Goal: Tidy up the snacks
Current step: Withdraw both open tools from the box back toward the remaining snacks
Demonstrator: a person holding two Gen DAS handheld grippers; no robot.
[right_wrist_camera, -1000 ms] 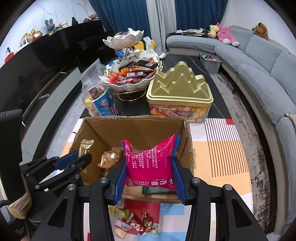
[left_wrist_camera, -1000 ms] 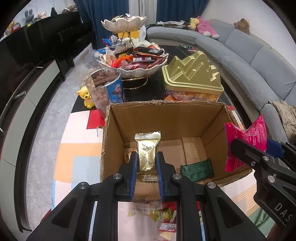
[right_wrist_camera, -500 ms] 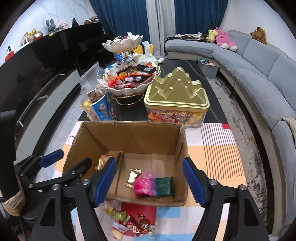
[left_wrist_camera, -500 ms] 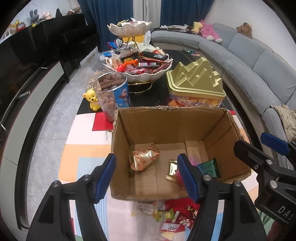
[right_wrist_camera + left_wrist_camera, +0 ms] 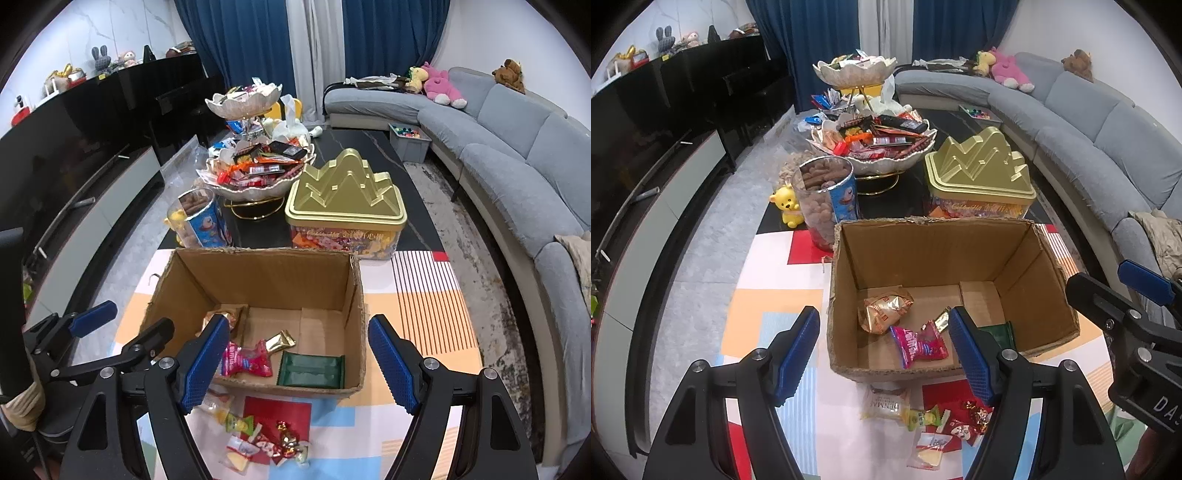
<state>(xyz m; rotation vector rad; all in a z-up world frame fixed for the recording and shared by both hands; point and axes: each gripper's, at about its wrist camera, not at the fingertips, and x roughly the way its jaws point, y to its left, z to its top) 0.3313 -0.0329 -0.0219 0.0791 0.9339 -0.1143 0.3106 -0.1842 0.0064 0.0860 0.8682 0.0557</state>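
An open cardboard box (image 5: 938, 236) (image 5: 266, 269) stands on a colourful mat. Inside lie a gold-brown pack (image 5: 884, 308), a pink pack (image 5: 918, 345) (image 5: 245, 360), a small gold pack (image 5: 280, 341) and a green pack (image 5: 310, 371). Several loose snacks (image 5: 923, 417) (image 5: 258, 439) lie on the mat in front of the box. My left gripper (image 5: 882, 354) is open and empty above the box's near wall. My right gripper (image 5: 295, 365) is open and empty, also over the near wall.
Behind the box stand a gold-lidded tin (image 5: 979, 181) (image 5: 345, 201), a tiered bowl of snacks (image 5: 875, 142) (image 5: 255, 173), a clear tub of biscuits (image 5: 825, 199) and a yellow bear toy (image 5: 786, 208). A grey sofa (image 5: 517, 166) runs along the right; a black cabinet (image 5: 646, 129) stands left.
Both grippers opened and dropped their packs into the box: the gold pack from the left, the pink pack from the right. Both grippers have drawn back a little.
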